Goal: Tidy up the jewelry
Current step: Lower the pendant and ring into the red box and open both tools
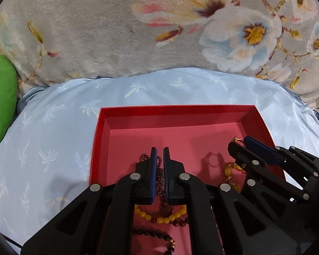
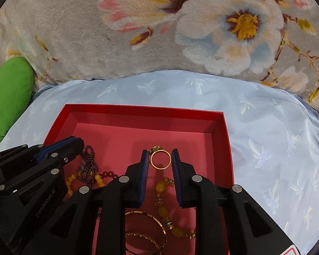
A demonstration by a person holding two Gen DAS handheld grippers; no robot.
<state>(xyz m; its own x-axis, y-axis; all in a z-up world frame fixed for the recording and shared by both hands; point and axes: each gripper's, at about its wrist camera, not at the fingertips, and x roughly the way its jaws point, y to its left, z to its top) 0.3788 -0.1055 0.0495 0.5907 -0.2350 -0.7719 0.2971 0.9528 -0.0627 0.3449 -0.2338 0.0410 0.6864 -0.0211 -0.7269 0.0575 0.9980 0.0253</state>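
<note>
While both grippers hang over the red box (image 2: pixel 225 144), jewelry lies inside.
Left gripper (image 1: pixel 160 152), nearly closed, pinches a dark garnet strand (image 1: pixel 159 176); right gripper (image 2: pixel 160 155), partly open, clasps a gold ring (image 2: pixel 160 159) above the box floor.

A bed carries everything here. It is covered by a grey plush blanket (image 1: pixel 91 31) with a big print of white, pink and yellow flowers, which fills the far part of both views. On the near side of it lies a light blue satin pillow (image 1: pixel 53 127) with a pale palm tree pattern. A red box (image 1: pixel 176 108) with a pink floor sits directly on this pillow, toward its near side. At the far left a green cushion (image 2: pixel 10 93) touches the blanket and sits just beside the left edge of the pillow.
</note>
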